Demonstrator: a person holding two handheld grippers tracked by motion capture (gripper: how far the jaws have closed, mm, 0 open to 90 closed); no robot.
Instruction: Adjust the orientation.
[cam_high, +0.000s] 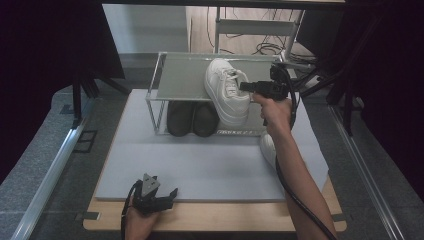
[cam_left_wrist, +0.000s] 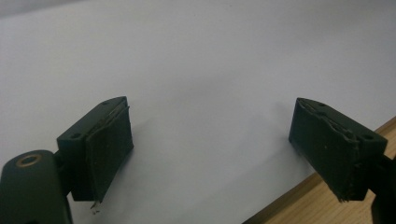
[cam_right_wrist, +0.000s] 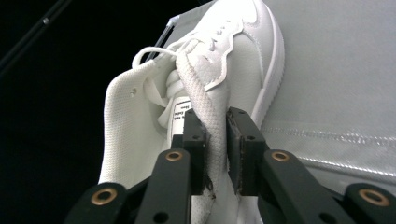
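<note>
1. Placement was the step in hand, by my reading: the right gripper (cam_high: 250, 86) held a white sneaker (cam_high: 227, 91) on the top shelf of the rack (cam_high: 185, 76), at the shelf's right end; the shoe lay with its toe toward the person and its heel toward the far edge, its toe reaching past the shelf's near edge.

2. Jaws of the right gripper (cam_right_wrist: 216, 140) were pressed together on the sneaker's (cam_right_wrist: 224, 60) tongue, pinching the padded strip between the pads; the sole appeared to rest on the frosted shelf panel (cam_right_wrist: 336, 70), though whether the full weight had settled I could not tell.

3. Below, on the rack's lower level, a pair of dark shoes (cam_high: 192, 119) stood side by side; a second white sneaker (cam_high: 268, 147) lay on the grey mat (cam_high: 200, 165) just beside the right forearm, partly hidden by it.

4. Idle at the near edge of the mat, the left gripper (cam_high: 155, 195) rested with its jaws spread wide and nothing between them; its own view showed the open pads (cam_left_wrist: 109, 144) above bare mat (cam_left_wrist: 210, 70) and a strip of wooden table edge (cam_left_wrist: 299, 200).

5. Next, I judged, the move called for nudging the shoe farther onto the shelf until squarely seated, then parting the jaws and drawing back without dragging the tongue; the second white sneaker would likely follow beside it.
</note>
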